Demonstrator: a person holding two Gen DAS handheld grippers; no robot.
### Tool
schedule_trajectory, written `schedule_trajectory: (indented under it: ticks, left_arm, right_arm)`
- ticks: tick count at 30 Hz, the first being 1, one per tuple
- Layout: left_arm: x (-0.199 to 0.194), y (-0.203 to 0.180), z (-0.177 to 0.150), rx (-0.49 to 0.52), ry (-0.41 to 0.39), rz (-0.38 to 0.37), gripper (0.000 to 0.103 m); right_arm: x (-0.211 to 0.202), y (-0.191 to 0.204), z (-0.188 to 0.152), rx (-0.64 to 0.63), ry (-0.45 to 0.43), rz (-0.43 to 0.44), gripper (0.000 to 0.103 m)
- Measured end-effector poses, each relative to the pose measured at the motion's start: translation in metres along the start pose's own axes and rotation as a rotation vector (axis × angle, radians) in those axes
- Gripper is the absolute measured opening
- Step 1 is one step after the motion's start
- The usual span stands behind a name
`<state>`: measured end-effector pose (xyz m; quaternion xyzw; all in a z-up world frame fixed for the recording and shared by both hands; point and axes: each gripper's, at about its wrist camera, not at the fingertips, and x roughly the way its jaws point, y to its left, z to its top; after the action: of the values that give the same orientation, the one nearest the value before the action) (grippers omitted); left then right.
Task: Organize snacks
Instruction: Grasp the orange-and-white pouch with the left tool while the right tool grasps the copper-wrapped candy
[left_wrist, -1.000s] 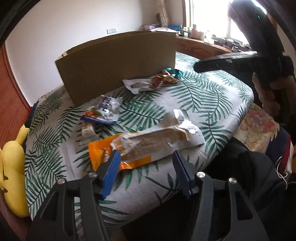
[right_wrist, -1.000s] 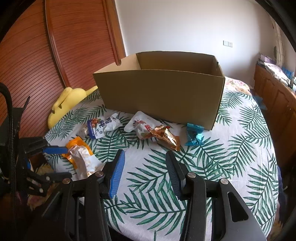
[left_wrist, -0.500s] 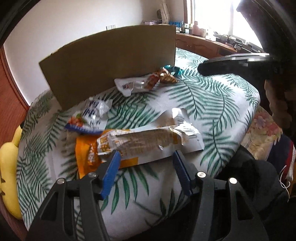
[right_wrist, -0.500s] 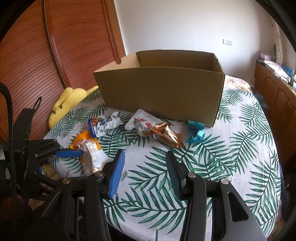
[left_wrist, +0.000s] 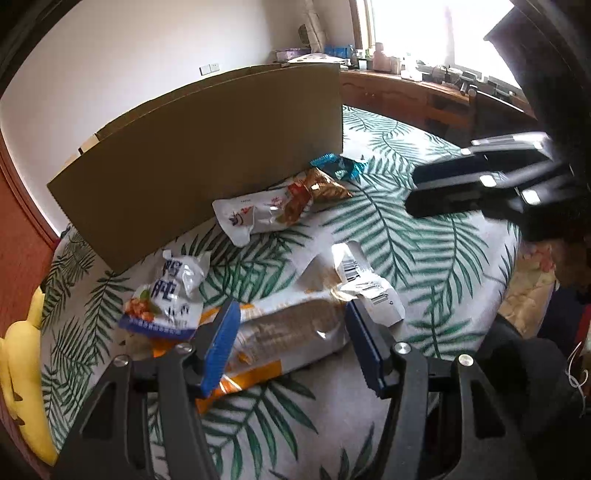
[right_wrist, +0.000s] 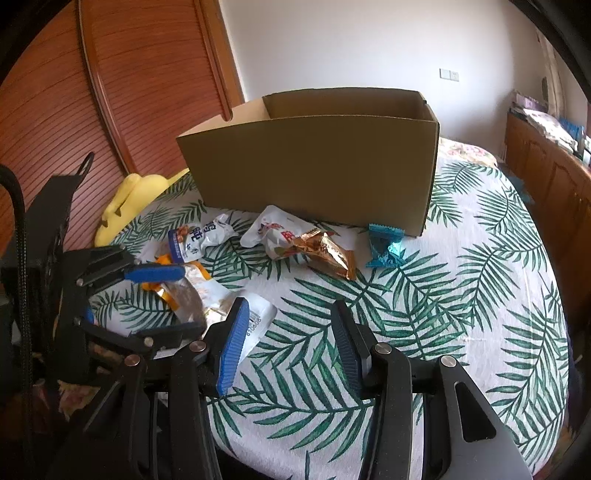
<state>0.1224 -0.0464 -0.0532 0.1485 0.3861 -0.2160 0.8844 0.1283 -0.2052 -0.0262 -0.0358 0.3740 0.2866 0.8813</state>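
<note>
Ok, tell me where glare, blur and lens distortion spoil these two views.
Left wrist view: window blown out white, right gripper motion-blurred, cardboard box edge bowed by the fisheye. Right wrist view: evenly lit and sharp, dark vignette in the corners.

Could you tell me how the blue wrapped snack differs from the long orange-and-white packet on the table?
The blue wrapped snack is small, with twisted ends; the long orange-and-white packet is much bigger and flat. The blue one lies against the cardboard box, away from both tongs; the long one lies between the open left tongs. Both rest on the leaf-print tablecloth, outside the box.
</note>
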Motion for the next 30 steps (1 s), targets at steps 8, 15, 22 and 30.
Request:
schedule_trajectory:
  ticks: [8, 15, 22, 30]
  left_arm:
    - [0.032, 0.014, 0.022, -0.037, 0.106, -0.080, 0.060]
    - [0.024, 0.013, 0.017, -0.041, 0.131, -0.111, 0.061]
    - [0.020, 0.009, 0.006, -0.034, 0.145, -0.128, 0.070]
    - [0.019, 0.006, 0.001, -0.036, 0.128, -0.123, 0.071]
  right_arm:
    - [-0.003, 0.002, -0.001, 0.006, -0.005, 0.008, 0.047]
    - [0.000, -0.003, -0.002, 0.016, -0.004, 0.004, 0.047]
    - [0.017, -0.014, 0.005, 0.029, 0.006, -0.027, 0.047]
    - [0.032, -0.028, 0.017, 0.051, 0.020, -0.050, 0.047]
